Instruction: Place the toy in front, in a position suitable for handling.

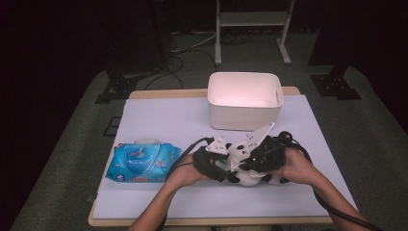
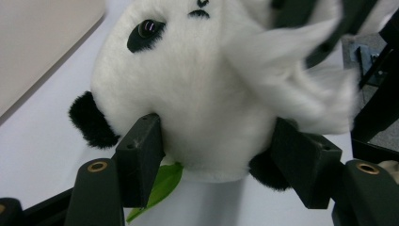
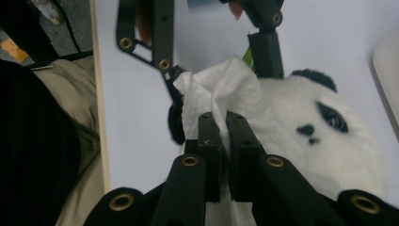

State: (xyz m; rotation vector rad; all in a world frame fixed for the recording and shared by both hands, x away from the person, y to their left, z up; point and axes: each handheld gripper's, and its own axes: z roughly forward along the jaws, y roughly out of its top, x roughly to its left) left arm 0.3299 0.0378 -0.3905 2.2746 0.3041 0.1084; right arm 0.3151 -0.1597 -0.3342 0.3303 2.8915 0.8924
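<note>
A white and black panda plush [image 1: 245, 179] lies on the white mat, front centre. My left gripper [image 1: 222, 169] comes at it from the left. In the left gripper view my left gripper [image 2: 221, 160] is shut on the panda's [image 2: 188, 94] head, one jaw pressing each side, with a green leaf [image 2: 162, 186] under it. My right gripper [image 1: 252, 161] is over the plush from the right. In the right gripper view my right gripper [image 3: 221, 150] is shut on a crumpled white wipe [image 3: 221, 89], which rests against the panda's [image 3: 324, 146] head.
A blue pack of wet wipes [image 1: 142, 162] lies at the front left of the mat. A white bin [image 1: 244, 101] stands at the back centre. The table's front edge [image 1: 207, 221] runs close under the forearms. Cables trail from both grippers.
</note>
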